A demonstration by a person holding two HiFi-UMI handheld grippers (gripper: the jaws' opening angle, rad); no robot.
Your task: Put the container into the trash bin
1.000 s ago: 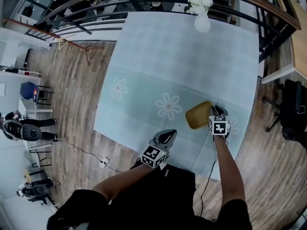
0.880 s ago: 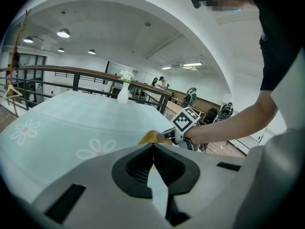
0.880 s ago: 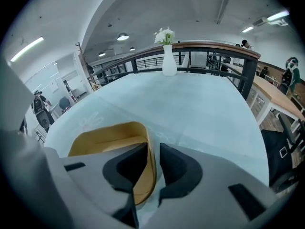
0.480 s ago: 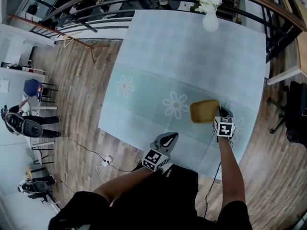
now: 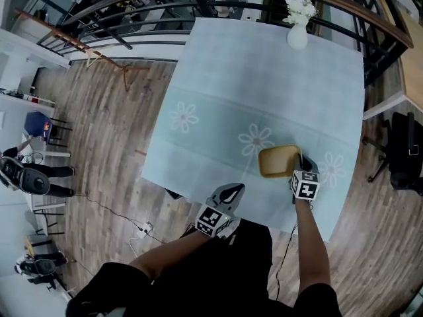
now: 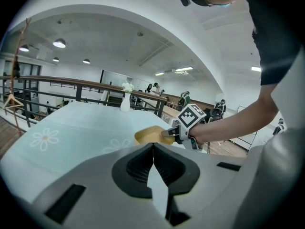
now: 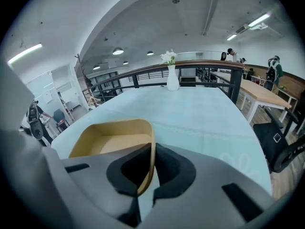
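Container (image 5: 278, 160), tan and open-topped, over the near right part of the pale blue surface (image 5: 264, 78), at the end far from the white vase (image 5: 297, 37) and just beside a printed daisy (image 5: 256, 139). Right claw (image 5: 301, 168) at the container's right wall, on the side turned away from the vase. Left claw (image 5: 228, 191) farther still from the vase, at the surface's near edge, well apart from the container. Wooden floor (image 5: 106, 124) all around.

From the left gripper view: left claw (image 6: 153, 149) clenched, pads pressed together with nothing between them. Beyond it, container (image 6: 147, 135) in the right claw (image 6: 167, 133), much nearer than the vase (image 6: 126, 102) at the far end by a railing (image 6: 71, 82).

From the right gripper view: right claw (image 7: 148, 171) clenched on the container (image 7: 109, 140), grasping its thin right-hand wall, one pad inside and one outside. Nothing inside the container. Vase (image 7: 172, 78) straight ahead, across the whole length of the surface (image 7: 200, 113). Cannot tell whether the container's base touches the cloth.
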